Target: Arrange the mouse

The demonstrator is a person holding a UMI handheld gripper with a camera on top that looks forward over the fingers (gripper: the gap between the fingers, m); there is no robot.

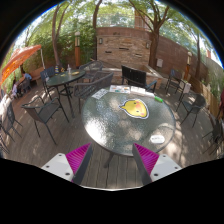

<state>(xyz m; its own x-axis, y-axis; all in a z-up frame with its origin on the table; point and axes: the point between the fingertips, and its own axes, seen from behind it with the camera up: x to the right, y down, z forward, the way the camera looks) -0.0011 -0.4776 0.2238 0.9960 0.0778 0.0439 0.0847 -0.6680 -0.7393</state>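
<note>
So the tool [112, 160] is being held up in the air with its two fingers spread wide apart, nothing being gripped between them, and the magenta pads [79, 157] are being shown on the inner faces at either side. Beyond the fingers, a round glass-topped patio desk [100, 135] is being looked down at from a bit of a distance. On it, a yellow-green mat [136, 107] is being seen toward the far side, with a small dark rounded thing [135, 105] sitting on top that's probably the mouse, though it's honestly too small to be told for sure. A couple of flat white items [158, 138] are also lying on the glass, one near the right rim and another [99, 95] at the far left edge. A dark upright screen-like panel [133, 76] is standing just behind the desk. Dark metal patio chairs [43, 111] are being seen around it, plus a second table [68, 77] off to the left with more chairs. Wooden decking [40, 150] is running underneath everything, and a brick wall [122, 45] and trees [155, 14] are filling the background. The mouse is well apart from the tool, way out ahead of the fingers.
</note>
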